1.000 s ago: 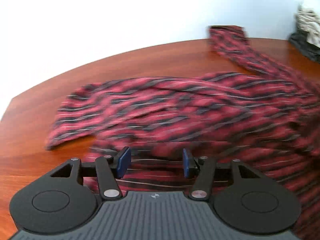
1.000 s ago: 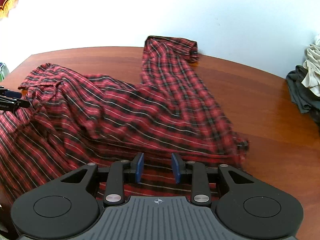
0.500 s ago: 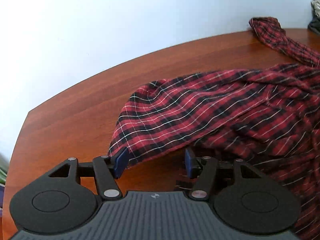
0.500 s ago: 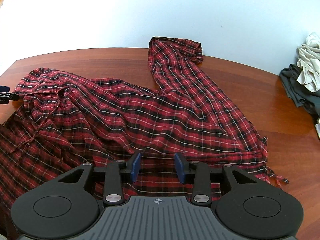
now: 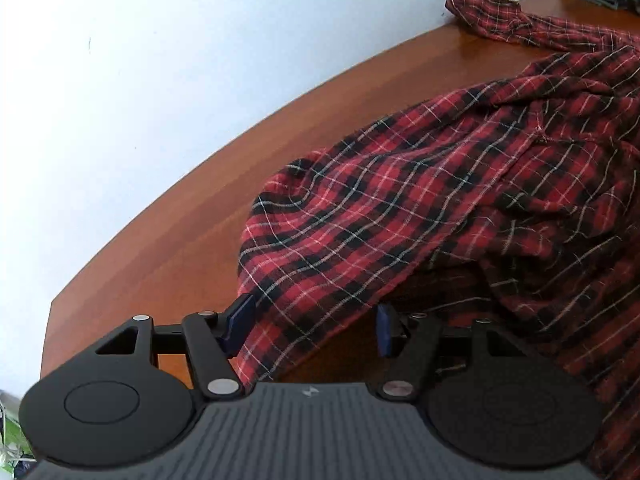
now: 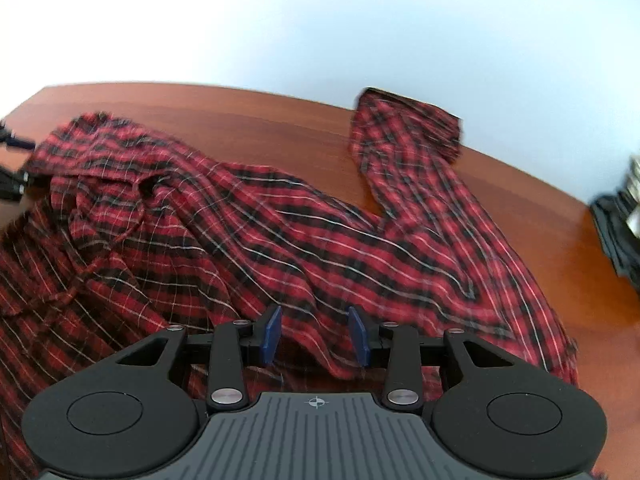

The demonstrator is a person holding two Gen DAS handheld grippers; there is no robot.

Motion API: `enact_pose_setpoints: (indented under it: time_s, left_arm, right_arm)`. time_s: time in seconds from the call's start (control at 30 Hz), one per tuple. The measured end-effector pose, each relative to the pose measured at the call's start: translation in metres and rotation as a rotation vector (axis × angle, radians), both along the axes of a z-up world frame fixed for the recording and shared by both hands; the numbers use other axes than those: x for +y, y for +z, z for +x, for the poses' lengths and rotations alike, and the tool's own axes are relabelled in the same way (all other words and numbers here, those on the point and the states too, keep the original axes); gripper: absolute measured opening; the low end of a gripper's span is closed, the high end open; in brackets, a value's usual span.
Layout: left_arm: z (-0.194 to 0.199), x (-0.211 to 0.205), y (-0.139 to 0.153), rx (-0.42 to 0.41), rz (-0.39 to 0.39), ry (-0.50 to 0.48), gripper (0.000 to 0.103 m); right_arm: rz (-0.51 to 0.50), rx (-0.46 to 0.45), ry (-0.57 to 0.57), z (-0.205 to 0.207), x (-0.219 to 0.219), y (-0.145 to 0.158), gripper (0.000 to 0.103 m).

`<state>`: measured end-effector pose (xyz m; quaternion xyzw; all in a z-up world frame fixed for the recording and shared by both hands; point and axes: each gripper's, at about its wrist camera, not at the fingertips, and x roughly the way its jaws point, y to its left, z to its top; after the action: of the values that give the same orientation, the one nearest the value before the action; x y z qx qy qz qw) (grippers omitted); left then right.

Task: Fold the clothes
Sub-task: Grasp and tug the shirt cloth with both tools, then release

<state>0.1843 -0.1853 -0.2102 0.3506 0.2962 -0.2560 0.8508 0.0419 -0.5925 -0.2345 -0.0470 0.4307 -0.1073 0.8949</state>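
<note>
Your left gripper (image 5: pixel 312 326) stands open with the plaid shirt's (image 5: pixel 420 208) corner lying between its pads unpinched, your right gripper (image 6: pixel 316 334) gapes open above the shirt's rumpled middle, and the shirt sprawls across the wooden table (image 5: pixel 168 240).

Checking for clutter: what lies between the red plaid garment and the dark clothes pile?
Only bare wooden table separates the garment from the pile, per the right wrist view.

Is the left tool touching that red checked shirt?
Touching: the left wrist view shows the shirt's corner lying against one blue finger of the open left tool.
</note>
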Motion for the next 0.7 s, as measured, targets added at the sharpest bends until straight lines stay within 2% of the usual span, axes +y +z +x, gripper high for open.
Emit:
enact_pose_setpoints:
  time_s: [0.03, 0.07, 0.1, 0.17, 0.27, 0.3, 0.37, 0.5, 0.7]
  left_arm:
    - [0.000, 0.002, 0.000, -0.012, -0.008, -0.005, 0.060]
    - [0.000, 0.003, 0.000, -0.018, -0.008, -0.007, 0.047]
    - [0.000, 0.004, 0.000, -0.024, -0.008, -0.010, 0.039]
    - [-0.001, 0.007, 0.002, -0.021, -0.022, -0.009, 0.016]
    - [-0.002, 0.013, 0.008, -0.028, -0.061, 0.018, 0.005]
    - [-0.001, 0.014, 0.013, -0.036, -0.083, 0.032, 0.005]
    - [0.000, 0.017, 0.024, -0.054, -0.129, 0.061, 0.004]
    - [-0.001, 0.028, 0.059, -0.104, -0.230, 0.119, 0.004]
    - [-0.020, 0.059, 0.122, -0.126, -0.361, 0.136, 0.003]
  right_arm:
    - [-0.014, 0.028, 0.031, 0.007, 0.002, -0.004, 0.038]
    - [-0.033, 0.059, 0.063, 0.013, 0.004, -0.009, 0.036]
    - [-0.060, 0.090, 0.094, 0.018, 0.006, -0.014, 0.034]
    - [-0.107, 0.153, 0.143, 0.025, 0.009, -0.024, 0.033]
    - [-0.138, 0.236, 0.177, 0.033, 0.008, -0.037, 0.031]
    - [-0.147, 0.250, 0.179, 0.034, 0.007, -0.039, 0.028]
    - [-0.164, 0.257, 0.168, 0.035, 0.003, -0.040, 0.006]
    - [-0.187, 0.180, 0.129, 0.030, -0.002, -0.019, 0.005]
    - [-0.250, 0.006, 0.039, 0.003, -0.001, 0.041, 0.005]
